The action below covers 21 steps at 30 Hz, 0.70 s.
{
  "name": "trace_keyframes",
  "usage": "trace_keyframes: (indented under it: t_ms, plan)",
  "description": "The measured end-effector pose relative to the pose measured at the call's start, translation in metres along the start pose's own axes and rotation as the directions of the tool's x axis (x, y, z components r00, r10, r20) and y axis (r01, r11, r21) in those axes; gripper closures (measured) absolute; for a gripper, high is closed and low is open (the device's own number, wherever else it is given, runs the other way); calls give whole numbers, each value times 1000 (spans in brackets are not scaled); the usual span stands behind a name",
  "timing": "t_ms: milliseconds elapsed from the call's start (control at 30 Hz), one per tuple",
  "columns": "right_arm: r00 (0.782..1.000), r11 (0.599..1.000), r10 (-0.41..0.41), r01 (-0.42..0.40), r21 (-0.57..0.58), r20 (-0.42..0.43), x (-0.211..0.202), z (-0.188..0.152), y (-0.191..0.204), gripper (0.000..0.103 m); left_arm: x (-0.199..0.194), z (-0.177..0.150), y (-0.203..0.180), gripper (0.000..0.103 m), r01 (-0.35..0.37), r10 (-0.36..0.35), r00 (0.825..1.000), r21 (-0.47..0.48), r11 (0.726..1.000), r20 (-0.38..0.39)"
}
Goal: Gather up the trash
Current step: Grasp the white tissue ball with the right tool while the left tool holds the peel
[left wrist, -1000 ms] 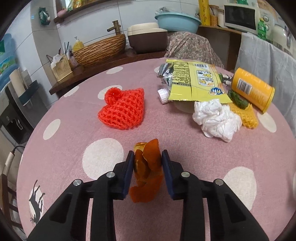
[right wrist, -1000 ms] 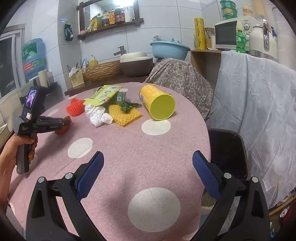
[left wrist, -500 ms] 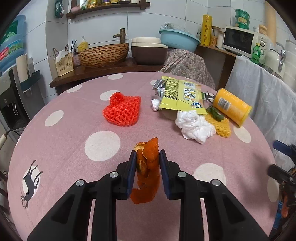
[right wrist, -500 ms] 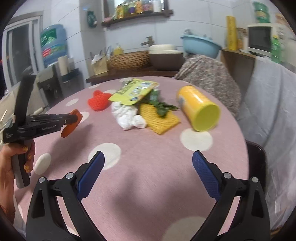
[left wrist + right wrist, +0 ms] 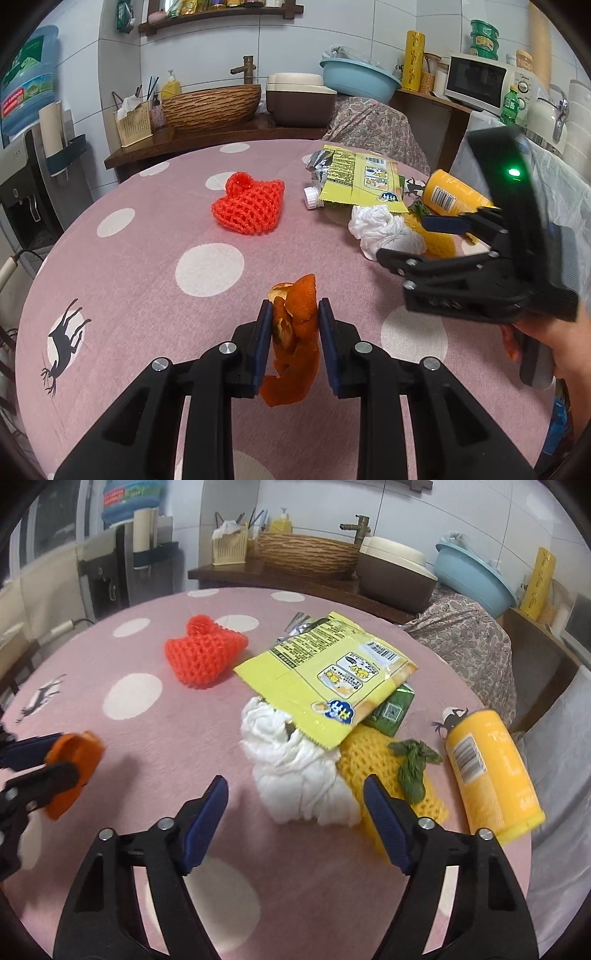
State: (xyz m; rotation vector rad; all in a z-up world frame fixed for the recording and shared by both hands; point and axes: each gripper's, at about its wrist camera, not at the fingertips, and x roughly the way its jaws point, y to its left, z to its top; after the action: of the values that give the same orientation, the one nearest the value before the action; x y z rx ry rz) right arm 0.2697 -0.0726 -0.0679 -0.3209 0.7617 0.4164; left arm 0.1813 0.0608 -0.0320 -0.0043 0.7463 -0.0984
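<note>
**Left tongs clamped on peel; right tongs apart at the trash pile**

I find my left gripper [image 5: 291, 319] pinched tight on a strip of orange peel [image 5: 293, 332], held clear above the pink dotted tablecloth [image 5: 147, 280]. My right gripper [image 5: 295, 797] stands with its fingers spread wide, empty, pointed at the crumpled white tissue [image 5: 299, 771]. The tissue touches a yellow foam net [image 5: 373, 764], which carries a green leaf scrap [image 5: 413, 768]. A yellow snack bag [image 5: 328, 675] overlaps the tissue's far edge. A yellow canister [image 5: 491, 771] lies on its side to the right. A red foam net [image 5: 201, 653] sits apart, to the left.
</note>
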Motion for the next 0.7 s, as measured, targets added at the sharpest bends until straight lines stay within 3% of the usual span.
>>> trace_keyframes:
  t_ms: [167, 300, 567, 700]
  plan:
    - [999, 1000, -14, 14, -5, -36, 16, 5, 0, 54, 0, -1, 0, 77, 3, -3, 1000, -4, 1000, -2]
    - [1000, 1000, -21, 21, 1, -21, 10, 0, 0, 63, 1, -2, 0, 77, 5, -5, 1000, -6, 1000, -4]
    - [988, 980, 154, -156, 121, 28, -21, -23, -12, 67, -5, -7, -2, 77, 20, -20, 1000, -13, 1000, 1]
    - [977, 967, 197, -208, 149, 86, -48, -44, -12, 68, -11, -9, -7, 77, 45, -45, 999, -18, 999, 4]
